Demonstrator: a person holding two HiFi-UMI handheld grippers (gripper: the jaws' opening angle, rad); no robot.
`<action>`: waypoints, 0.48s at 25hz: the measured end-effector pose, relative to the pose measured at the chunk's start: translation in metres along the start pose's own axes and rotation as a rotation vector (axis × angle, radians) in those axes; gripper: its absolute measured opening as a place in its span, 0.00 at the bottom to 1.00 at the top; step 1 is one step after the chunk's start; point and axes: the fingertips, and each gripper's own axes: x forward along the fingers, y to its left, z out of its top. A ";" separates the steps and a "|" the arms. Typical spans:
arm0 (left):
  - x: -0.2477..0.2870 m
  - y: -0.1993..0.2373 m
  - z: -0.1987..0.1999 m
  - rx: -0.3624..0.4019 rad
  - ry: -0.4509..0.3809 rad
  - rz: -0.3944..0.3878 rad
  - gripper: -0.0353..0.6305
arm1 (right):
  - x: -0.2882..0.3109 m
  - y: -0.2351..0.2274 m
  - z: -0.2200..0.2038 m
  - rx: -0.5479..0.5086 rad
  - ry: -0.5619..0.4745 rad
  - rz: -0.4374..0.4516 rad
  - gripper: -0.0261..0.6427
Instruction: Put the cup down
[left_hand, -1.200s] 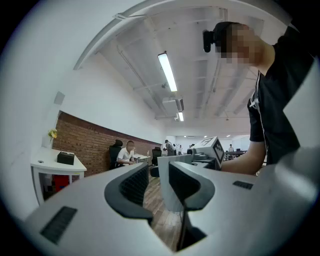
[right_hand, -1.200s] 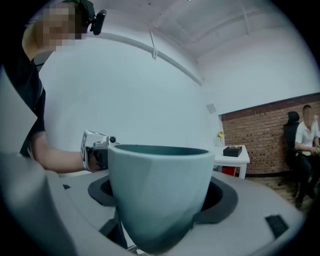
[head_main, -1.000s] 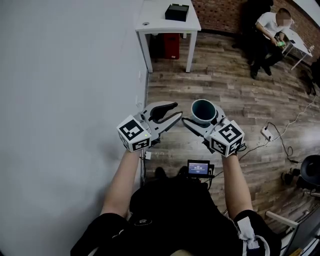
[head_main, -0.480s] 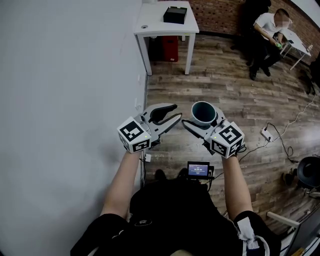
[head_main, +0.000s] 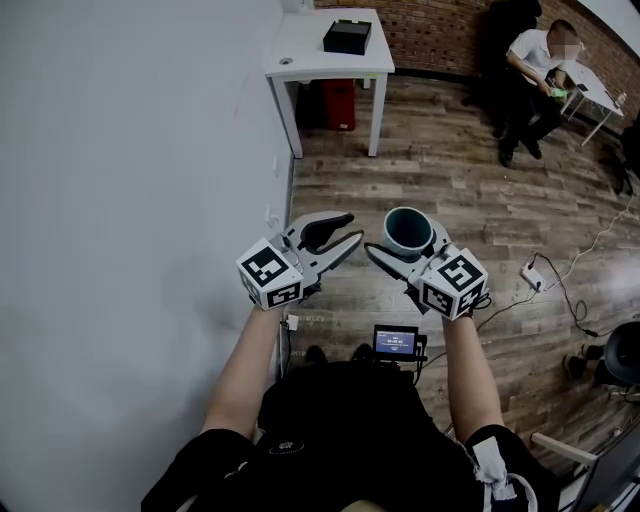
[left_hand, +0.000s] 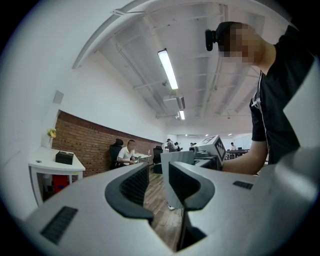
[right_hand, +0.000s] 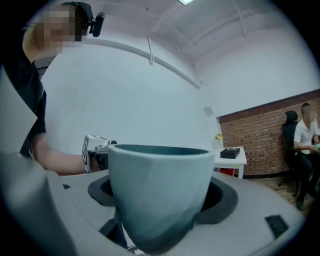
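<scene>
A teal cup (head_main: 407, 228) stands upright between the jaws of my right gripper (head_main: 403, 236), which is shut on its sides and holds it in the air above the wooden floor. In the right gripper view the cup (right_hand: 159, 185) fills the middle, and the dark pads (right_hand: 222, 196) of the right gripper (right_hand: 160, 197) press its wall on both sides. My left gripper (head_main: 356, 226) floats beside it on the left, near the white wall. Its jaws stand a narrow gap apart, nothing between them, and the left gripper (left_hand: 159, 184) shows floor through that gap.
A white table (head_main: 310, 55) with a black box (head_main: 347, 36) stands ahead by the wall, a red bin (head_main: 338, 100) under it. A person (head_main: 540, 60) sits at the far right. A power strip (head_main: 530, 268) and cables lie on the floor.
Both grippers and the cup have drifted slightly forward together; the white table sits a little lower and nearer in the head view. The grip on the cup is unchanged.
</scene>
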 end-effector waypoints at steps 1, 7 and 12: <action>0.005 0.000 0.000 0.001 0.000 0.003 0.23 | -0.002 -0.004 0.000 -0.002 0.000 0.001 0.65; 0.034 -0.003 -0.002 0.003 -0.004 0.016 0.23 | -0.018 -0.025 -0.002 -0.014 0.005 0.013 0.65; 0.047 -0.003 -0.011 -0.002 0.003 0.037 0.23 | -0.027 -0.041 -0.010 -0.004 0.008 0.015 0.65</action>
